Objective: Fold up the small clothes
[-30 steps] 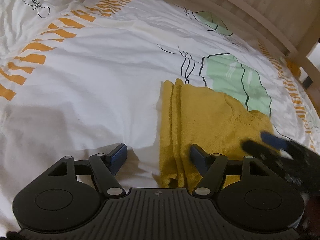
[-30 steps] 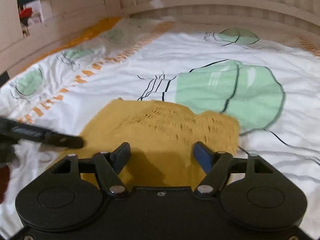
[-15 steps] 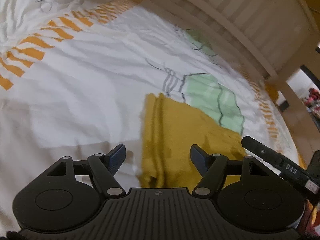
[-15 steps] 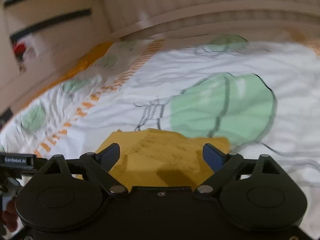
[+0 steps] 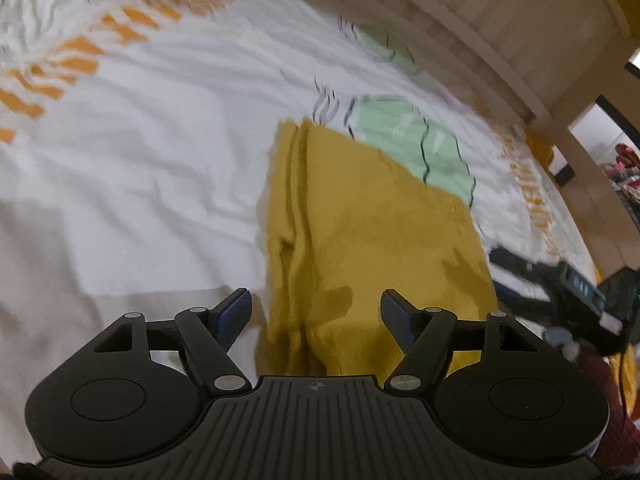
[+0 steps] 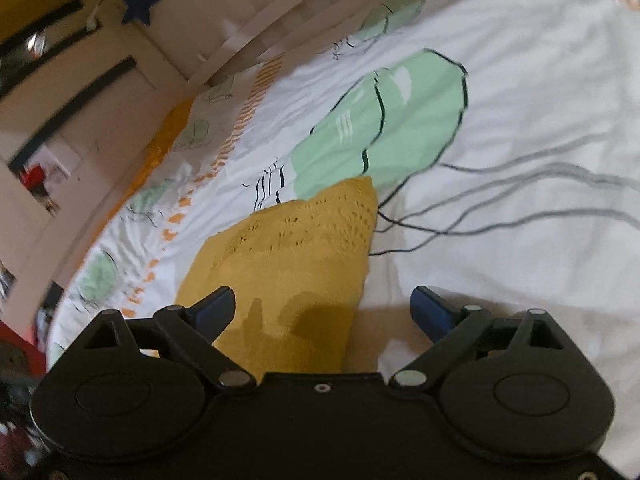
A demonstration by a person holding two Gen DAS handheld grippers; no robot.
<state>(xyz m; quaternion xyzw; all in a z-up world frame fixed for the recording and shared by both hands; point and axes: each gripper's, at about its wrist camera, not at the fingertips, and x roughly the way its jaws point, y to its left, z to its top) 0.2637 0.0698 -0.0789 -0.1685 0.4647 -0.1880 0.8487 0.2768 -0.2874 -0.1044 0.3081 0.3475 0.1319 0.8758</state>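
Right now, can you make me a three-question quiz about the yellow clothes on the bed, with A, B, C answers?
1. Where does the yellow garment lie?
A. on the bedsheet
B. on a chair
C. in a basket

2. What colour is the star on the wall?
A. red
B. dark blue
C. green

3. How are the left gripper and right gripper?
A. both open, empty
B. both shut on cloth
C. one holds a sock

Answers: 1 A, it rests flat on the printed sheet; 2 B, the right wrist view shows it dark blue; 3 A, both pairs of fingers stand apart.
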